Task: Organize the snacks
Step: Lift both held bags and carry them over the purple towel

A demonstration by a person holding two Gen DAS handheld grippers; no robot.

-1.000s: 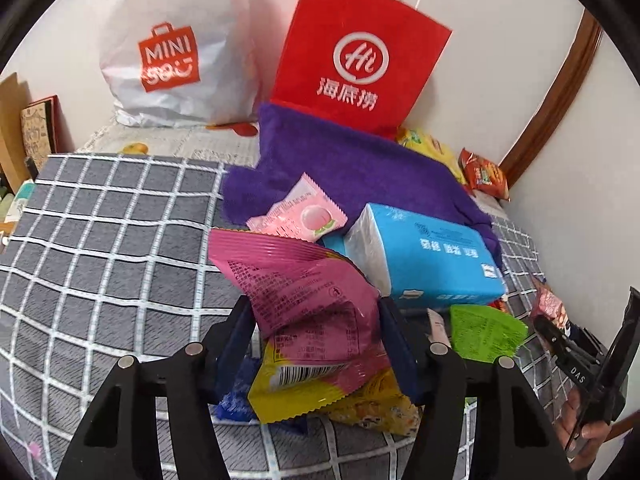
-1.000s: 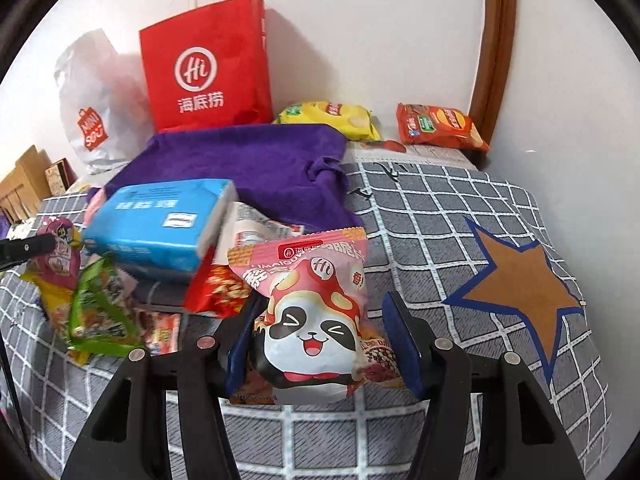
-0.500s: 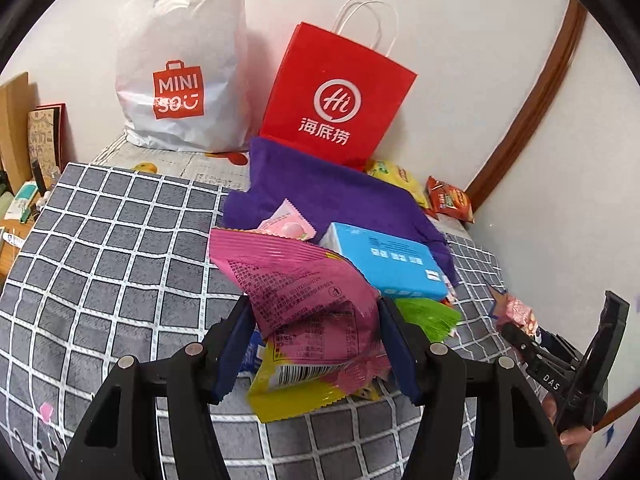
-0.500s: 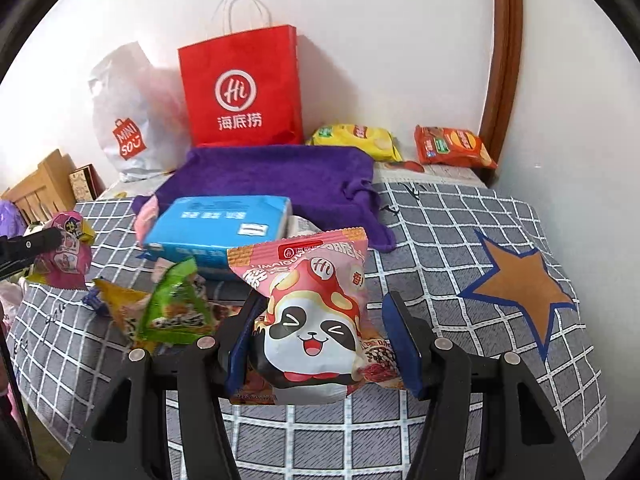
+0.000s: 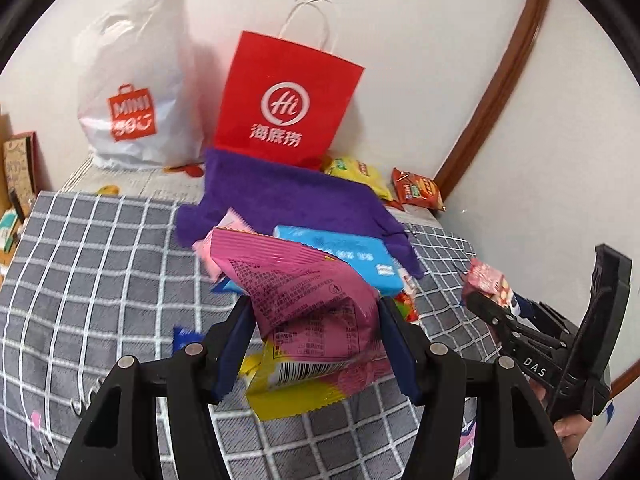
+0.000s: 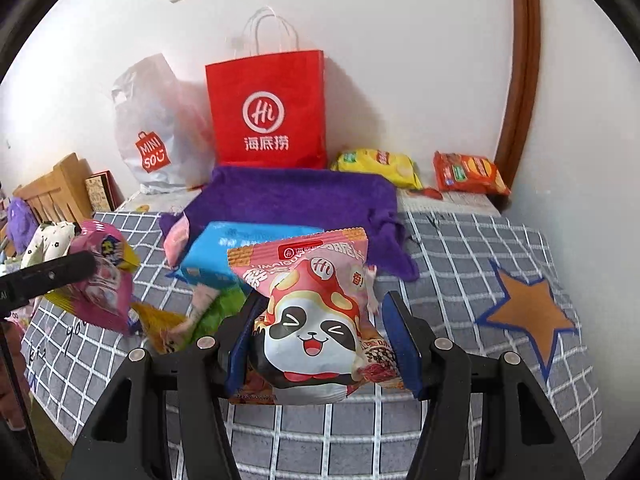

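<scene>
The left tool grips a pink bag. The right tool grips a panda bag, both above the bed.

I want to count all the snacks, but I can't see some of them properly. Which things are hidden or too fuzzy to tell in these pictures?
- Left wrist view: the pile behind the pink snack bag is hidden; the left gripper holds that bag in front.
- Right wrist view: packets under the panda snack bag, gripped by the right gripper, are mostly covered.
- Both views: the inside of the red paper bag cannot be seen; its front wall blocks it.
- Print on the blue pack is blurred.
</scene>
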